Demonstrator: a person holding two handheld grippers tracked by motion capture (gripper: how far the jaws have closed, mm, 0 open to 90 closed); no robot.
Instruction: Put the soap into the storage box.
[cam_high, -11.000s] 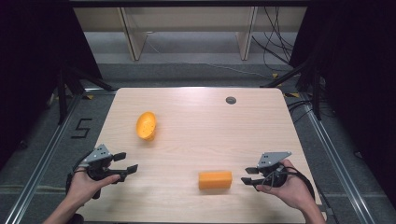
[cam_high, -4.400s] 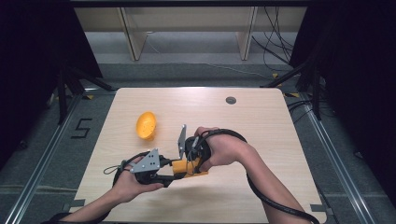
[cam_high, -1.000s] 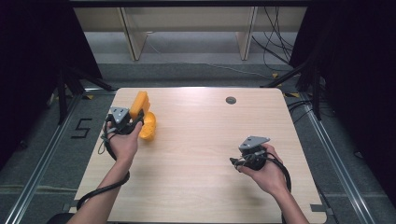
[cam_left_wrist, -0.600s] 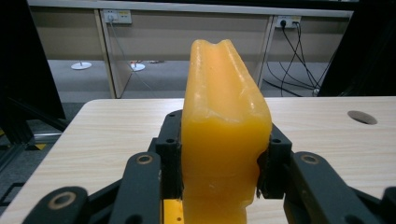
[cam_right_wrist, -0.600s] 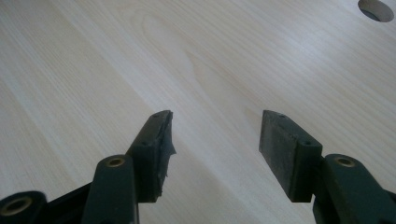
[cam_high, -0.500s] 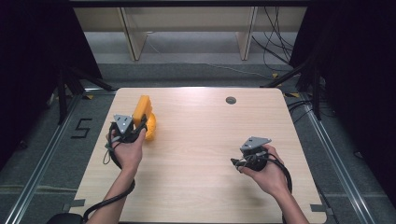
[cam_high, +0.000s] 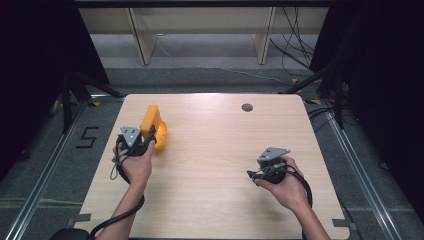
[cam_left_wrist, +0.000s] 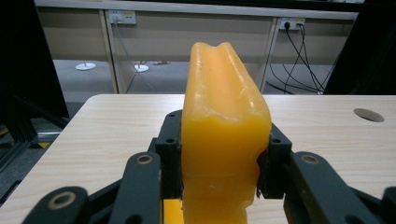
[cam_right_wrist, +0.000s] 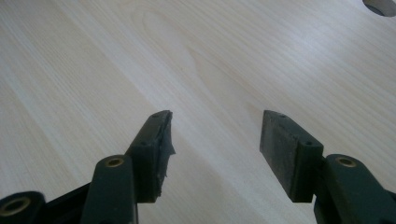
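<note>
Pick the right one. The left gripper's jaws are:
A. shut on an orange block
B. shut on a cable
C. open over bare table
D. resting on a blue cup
A: in the left gripper view the left gripper has both jaws pressed against the sides of the orange block.

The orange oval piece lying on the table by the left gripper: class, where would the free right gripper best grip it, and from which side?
Probably from above, across the oval piece's narrower width: it lies flat and rounded. The block held by the left gripper crowds its left, so approach from the right.
</note>
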